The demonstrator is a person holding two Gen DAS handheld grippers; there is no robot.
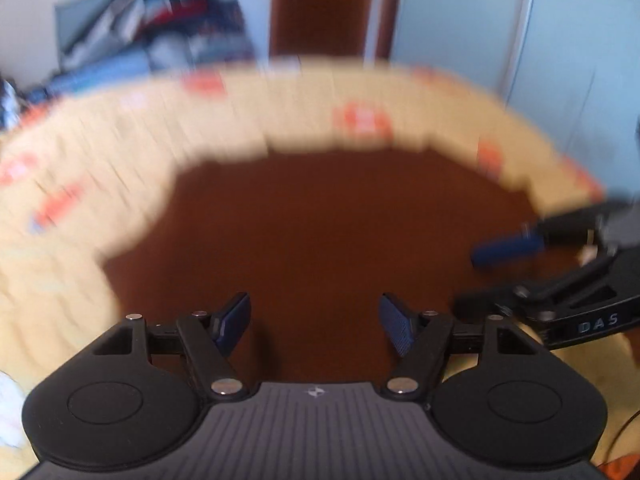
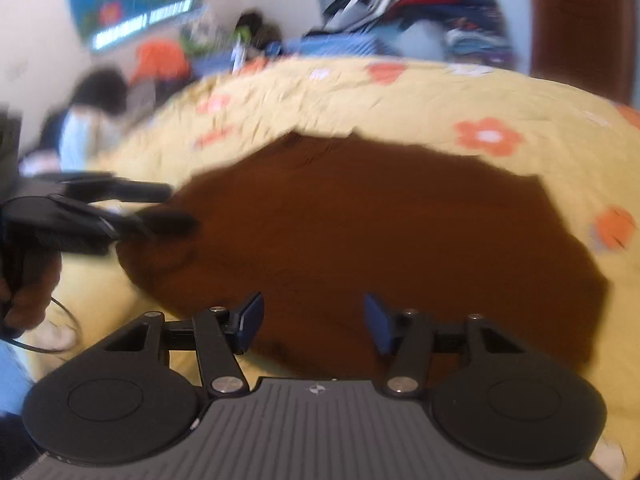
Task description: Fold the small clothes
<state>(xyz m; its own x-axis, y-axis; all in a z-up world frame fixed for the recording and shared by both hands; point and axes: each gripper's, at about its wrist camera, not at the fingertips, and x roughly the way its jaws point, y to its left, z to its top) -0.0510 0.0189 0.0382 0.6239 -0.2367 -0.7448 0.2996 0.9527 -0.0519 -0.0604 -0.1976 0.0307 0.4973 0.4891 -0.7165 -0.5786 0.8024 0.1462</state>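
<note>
Here a soft, light brown garment (image 2: 360, 232) is shown flat on the floral bedspread (image 2: 400, 96); a near edge is best pinched. Left gripper (image 1: 315, 326) and right gripper (image 2: 313, 324) are seen parted, nothing held.

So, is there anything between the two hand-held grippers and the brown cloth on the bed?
Nothing visible. The left hand-held gripper and right hand-held gripper stand open directly over the brown cloth.

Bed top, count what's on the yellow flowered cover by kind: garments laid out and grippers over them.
Brown garment: 1
Grippers: 2, the left gripper and the right gripper, both open
Total: 3
</note>
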